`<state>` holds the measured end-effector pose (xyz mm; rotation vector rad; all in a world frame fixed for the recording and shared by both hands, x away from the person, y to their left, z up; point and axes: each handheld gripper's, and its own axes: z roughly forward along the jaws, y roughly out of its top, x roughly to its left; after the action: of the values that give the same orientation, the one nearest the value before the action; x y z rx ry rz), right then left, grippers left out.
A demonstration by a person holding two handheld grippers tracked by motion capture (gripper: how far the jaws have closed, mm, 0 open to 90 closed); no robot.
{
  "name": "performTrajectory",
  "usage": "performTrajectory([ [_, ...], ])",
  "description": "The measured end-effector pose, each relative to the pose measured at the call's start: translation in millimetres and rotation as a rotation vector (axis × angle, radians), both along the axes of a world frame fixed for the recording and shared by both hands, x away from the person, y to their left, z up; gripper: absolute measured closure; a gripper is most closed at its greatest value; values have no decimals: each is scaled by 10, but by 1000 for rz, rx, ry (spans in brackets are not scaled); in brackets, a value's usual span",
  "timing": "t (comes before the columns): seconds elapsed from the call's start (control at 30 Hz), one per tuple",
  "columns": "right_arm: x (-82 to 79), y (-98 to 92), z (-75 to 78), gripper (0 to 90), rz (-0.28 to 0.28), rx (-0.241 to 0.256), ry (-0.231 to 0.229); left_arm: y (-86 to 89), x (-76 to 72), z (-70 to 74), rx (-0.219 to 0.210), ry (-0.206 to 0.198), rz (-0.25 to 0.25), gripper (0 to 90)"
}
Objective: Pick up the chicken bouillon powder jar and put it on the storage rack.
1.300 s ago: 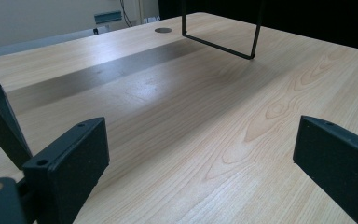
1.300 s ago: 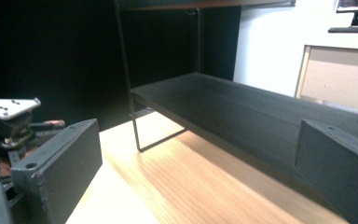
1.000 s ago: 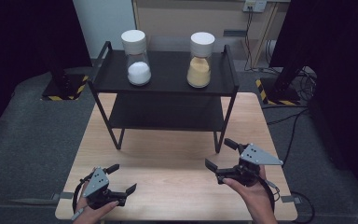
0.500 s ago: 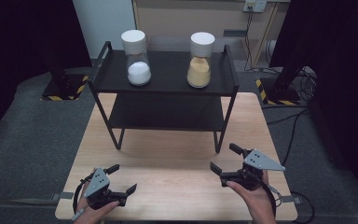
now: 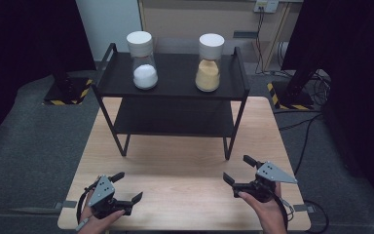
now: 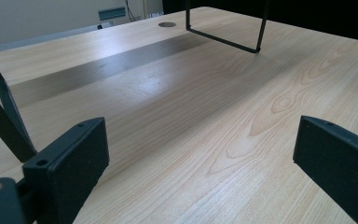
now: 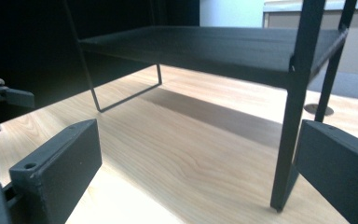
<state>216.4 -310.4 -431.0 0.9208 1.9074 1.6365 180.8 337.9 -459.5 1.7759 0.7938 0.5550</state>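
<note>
A black two-tier shelf [image 5: 173,78] stands at the back of the wooden table [image 5: 185,170]. On its top tier are two clear jars with white lids: one holds white powder [image 5: 143,68], the other tan powder [image 5: 208,69]. My left gripper [image 5: 130,185] rests open near the front left edge, and its jaws [image 6: 200,158] stand wide over bare wood. My right gripper [image 5: 235,167] is held open at the front right. In its own view the right gripper [image 7: 200,163] faces the shelf's lower tier [image 7: 214,46] and a near leg [image 7: 289,140].
The shelf's foot bar [image 6: 223,39] and one slanted leg [image 6: 4,121] show in the left gripper view. Grey carpet [image 5: 34,136] surrounds the table. Cables [image 5: 311,122] trail on the floor at the right. Bare wood lies between the grippers and the shelf.
My right gripper has drifted a little to the right and nearer the front edge. The left gripper and the jars have stayed put.
</note>
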Motion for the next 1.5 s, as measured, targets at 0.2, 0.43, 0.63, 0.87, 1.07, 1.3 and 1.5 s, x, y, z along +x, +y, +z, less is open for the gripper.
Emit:
performTrajectory([
  [0.2, -31, -31, -110, 16, -25, -5, 8, -5, -2, -4, 7, -3, 2, 24],
  [0.43, -58, -68, -202, 13, -53, -14, 29, 4, -9, -12, 7, -3, 12, 24],
  [0.63, -81, -105, -266, 16, -67, -26, 28, 12, -16, -6, 10, -3, 16, 24],
  [0.87, -124, -150, -342, 14, -100, -12, 22, -8, -25, -12, 17, -3, 12, 24],
  [1.07, -190, -195, -416, 15, -135, -2, 8, -15, -45, -15, 23, -5, 18, 23],
  [1.3, -244, -237, -423, 12, -154, -1, -6, -45, -51, -8, 35, -9, 17, 24],
  [1.5, -270, -239, -415, 9, -154, 0, -16, -60, -46, 1, 32, -14, 12, 24],
])
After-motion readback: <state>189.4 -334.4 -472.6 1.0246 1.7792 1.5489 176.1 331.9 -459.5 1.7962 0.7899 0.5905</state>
